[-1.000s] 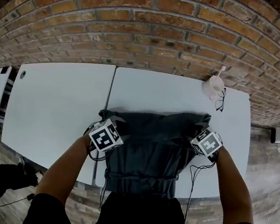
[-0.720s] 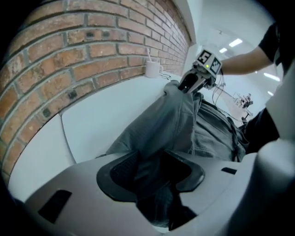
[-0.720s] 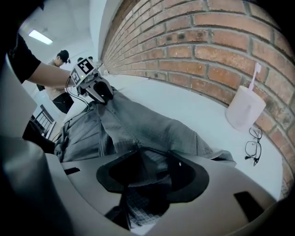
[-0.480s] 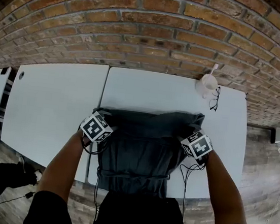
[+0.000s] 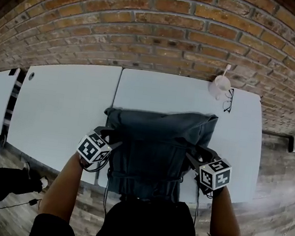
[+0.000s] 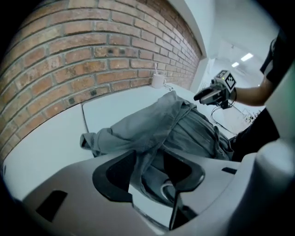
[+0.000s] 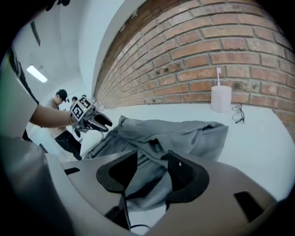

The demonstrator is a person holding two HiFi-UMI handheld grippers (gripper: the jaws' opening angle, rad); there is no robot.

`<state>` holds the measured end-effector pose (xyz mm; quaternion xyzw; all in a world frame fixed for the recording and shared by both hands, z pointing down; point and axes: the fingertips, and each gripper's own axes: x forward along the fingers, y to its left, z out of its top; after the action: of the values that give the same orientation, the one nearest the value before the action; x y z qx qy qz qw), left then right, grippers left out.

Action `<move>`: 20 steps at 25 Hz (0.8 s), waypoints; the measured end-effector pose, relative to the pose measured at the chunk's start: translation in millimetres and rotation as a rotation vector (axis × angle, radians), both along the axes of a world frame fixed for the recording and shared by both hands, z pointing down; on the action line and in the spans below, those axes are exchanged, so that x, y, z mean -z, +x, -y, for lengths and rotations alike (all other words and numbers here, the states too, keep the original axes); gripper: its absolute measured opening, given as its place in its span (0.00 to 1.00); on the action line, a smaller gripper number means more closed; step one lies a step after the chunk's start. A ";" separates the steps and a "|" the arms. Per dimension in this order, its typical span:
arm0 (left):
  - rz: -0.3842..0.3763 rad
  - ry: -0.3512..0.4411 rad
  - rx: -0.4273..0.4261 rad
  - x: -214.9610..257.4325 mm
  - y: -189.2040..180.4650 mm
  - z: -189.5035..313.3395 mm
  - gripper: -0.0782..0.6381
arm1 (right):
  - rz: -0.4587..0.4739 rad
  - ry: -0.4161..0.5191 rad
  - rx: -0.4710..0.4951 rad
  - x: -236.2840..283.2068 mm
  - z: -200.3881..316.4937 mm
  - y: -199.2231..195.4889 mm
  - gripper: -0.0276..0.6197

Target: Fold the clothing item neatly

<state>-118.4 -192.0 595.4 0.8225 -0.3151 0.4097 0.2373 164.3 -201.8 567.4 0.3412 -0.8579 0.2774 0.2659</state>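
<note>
the dark grey garment (image 5: 157,143) lies on the right one of two white tables (image 5: 62,109), spread from mid-table back to the near edge in front of the person. the left gripper (image 5: 113,134) is at its left side and the right gripper (image 5: 191,154) at its right side.

only the head view gives the garment's whole outline, the seam between the tables and both forearms. it cannot show the jaws. the left gripper view does: a ridge of cloth runs up from the pile and sits pinched between the two dark pads, though these jaws have just been opening a little. the right gripper view shows its pads clamped on a bunched fold of the same cloth, which drapes below them.

the right gripper view also shows people standing far off at the left. the left gripper view shows bright ceiling lights (image 6: 246,57) instead.

a white cup (image 5: 219,86) and a pair of glasses (image 5: 229,101) stand by the brick wall (image 5: 159,30), well apart from the garment.

the only markings i can make out are the black-and-white square patterns on each gripper's cube.
</note>
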 end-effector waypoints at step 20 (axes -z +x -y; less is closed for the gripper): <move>-0.096 0.068 -0.062 15.5 -36.1 -230.2 0.37 | -0.021 -0.084 -0.286 -36.4 -220.6 4.2 0.33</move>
<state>-154.5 38.2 579.9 0.8582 -0.2914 0.3660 0.2114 168.4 18.9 603.8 0.4514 -0.7853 0.3445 0.2466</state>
